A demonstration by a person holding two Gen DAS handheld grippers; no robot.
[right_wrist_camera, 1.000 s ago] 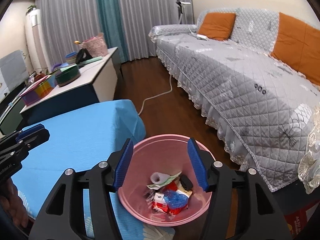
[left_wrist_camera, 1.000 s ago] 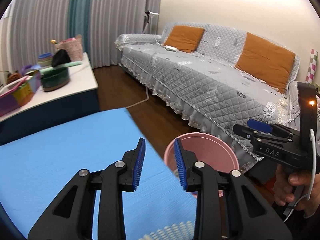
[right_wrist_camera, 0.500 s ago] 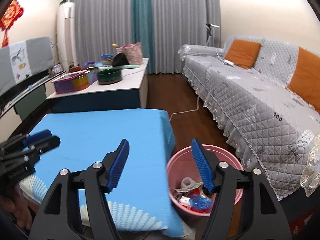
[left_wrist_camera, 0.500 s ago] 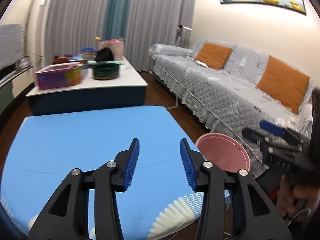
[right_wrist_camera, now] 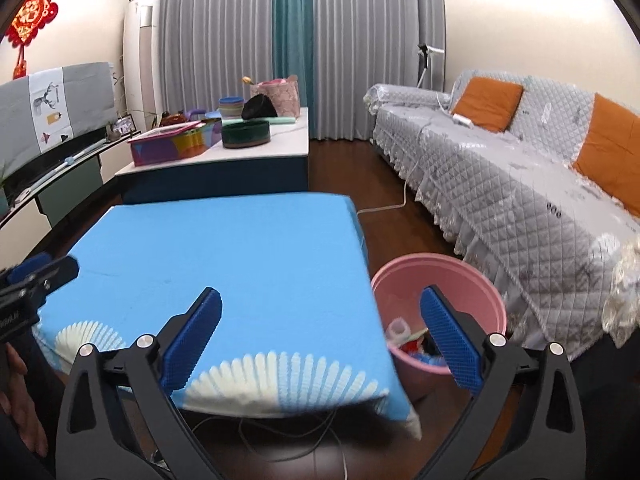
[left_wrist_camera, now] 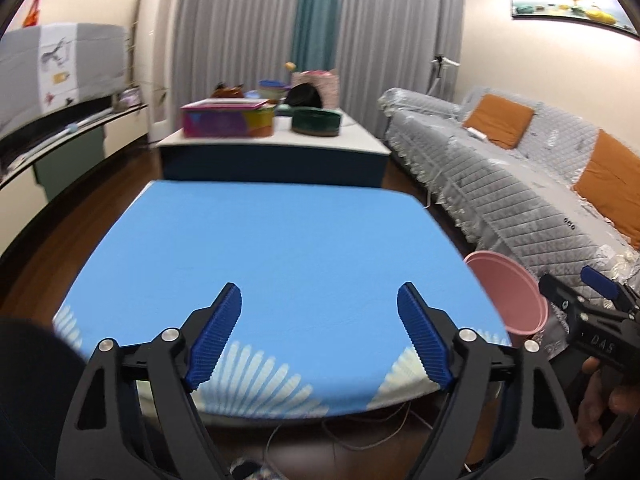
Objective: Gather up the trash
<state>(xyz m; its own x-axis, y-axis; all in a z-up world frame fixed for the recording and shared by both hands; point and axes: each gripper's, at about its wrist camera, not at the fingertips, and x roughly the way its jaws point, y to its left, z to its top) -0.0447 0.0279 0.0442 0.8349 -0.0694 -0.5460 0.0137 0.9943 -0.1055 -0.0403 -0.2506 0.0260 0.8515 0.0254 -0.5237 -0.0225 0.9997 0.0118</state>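
A: How is the left hand-held gripper (left_wrist_camera: 319,338) seen?

B: Its blue ribbed pads (left_wrist_camera: 216,338) are spread wide, and nothing is held between them. The jaws have just been opening. Only the blue cloth of the worktop (left_wrist_camera: 280,248) is seen in the gap and ahead of the fingertips.

A: And the right hand-held gripper (right_wrist_camera: 320,338)?

B: It is likewise spread wide and empty, its jaws having just been opening too. Its left pad is seen over the near part of the worktop (right_wrist_camera: 224,248), and its right pad (right_wrist_camera: 450,340) is seen in front of the pink bin (right_wrist_camera: 472,276).

A: Where is the trash found?

B: The trash (right_wrist_camera: 408,340) is lying in the bottom of the pink bin, which stands on the floor just beside the worktop's right edge, below and to the right of the right hand-held gripper. A white piece, something red and something blue can be made out; the items cannot be told more exactly. From the left hand-held gripper, the pink bin (left_wrist_camera: 506,296) is seen off to the right, beyond the worktop's corner, with the right hand-held gripper (left_wrist_camera: 592,300) just past it.

A: What is seen further ahead?

B: A white low table (right_wrist_camera: 280,148) with boxes and bowls is seen beyond the worktop, and a grey quilted sofa (right_wrist_camera: 500,184) with orange cushions is seen to the right.
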